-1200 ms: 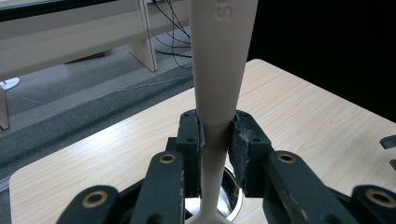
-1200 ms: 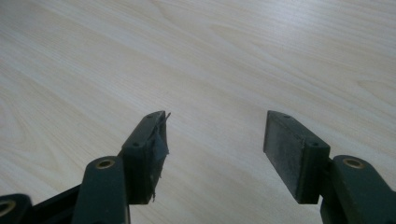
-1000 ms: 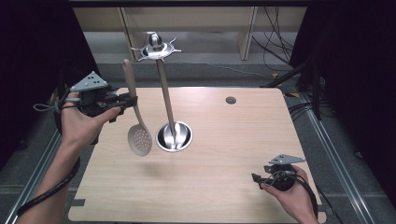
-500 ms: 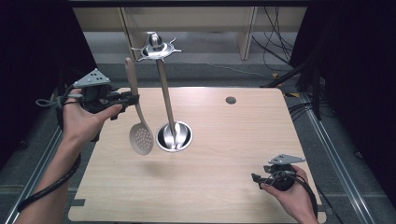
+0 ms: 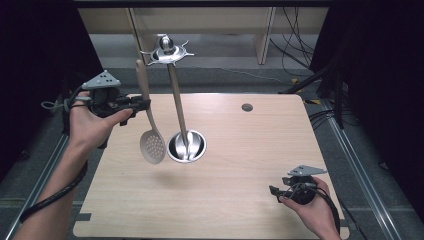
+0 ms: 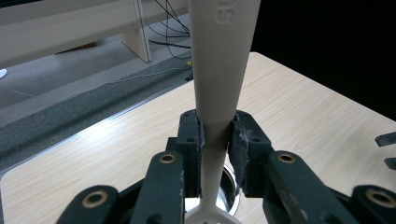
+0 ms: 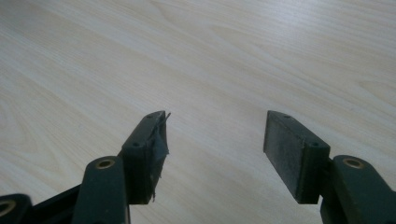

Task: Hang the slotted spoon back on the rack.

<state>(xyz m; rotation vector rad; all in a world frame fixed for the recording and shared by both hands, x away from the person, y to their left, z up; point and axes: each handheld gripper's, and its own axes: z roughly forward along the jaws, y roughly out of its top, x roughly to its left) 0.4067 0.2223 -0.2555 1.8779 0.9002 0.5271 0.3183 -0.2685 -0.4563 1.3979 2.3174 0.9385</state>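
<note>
High view: left claw (image 5: 142, 104) held up over the left edge of the tabletop (image 5: 240, 200), above its surface, pointing toward the middle. It is clamped on the handle of a beige slotted spoon (image 5: 150, 135). Spoon hangs nearly upright, slightly tilted, handle end up, perforated bowl down and clear of the tabletop, with its shadow on the wood below. Bowl sits just left of the round steel base of the utensil stand (image 5: 186, 146); not touching it as far as can be told. Stand's thin post rises from that base, leaning in this view, to a star-shaped hook crown at the top; the spoon's handle tip is near the crown, to its left, and apart from it.

Left gripper view: both pads (image 6: 189, 140) press flat on the narrow part of the spoon handle (image 6: 219, 84); raised lettering on the wide part above, not legible in full. Steel base visible below the pads.

Right claw (image 5: 274, 191): low at the near right corner of the tabletop, in the person's right hand (image 5: 312, 207), well apart from spoon and stand. Right gripper view: pads (image 7: 292, 149) stand wide apart, nothing between them, bare wood grain beneath; a torn scrap of covering sticks off the left-side pad

Small dark round hole (image 5: 247, 107) in the tabletop toward the far right
</note>
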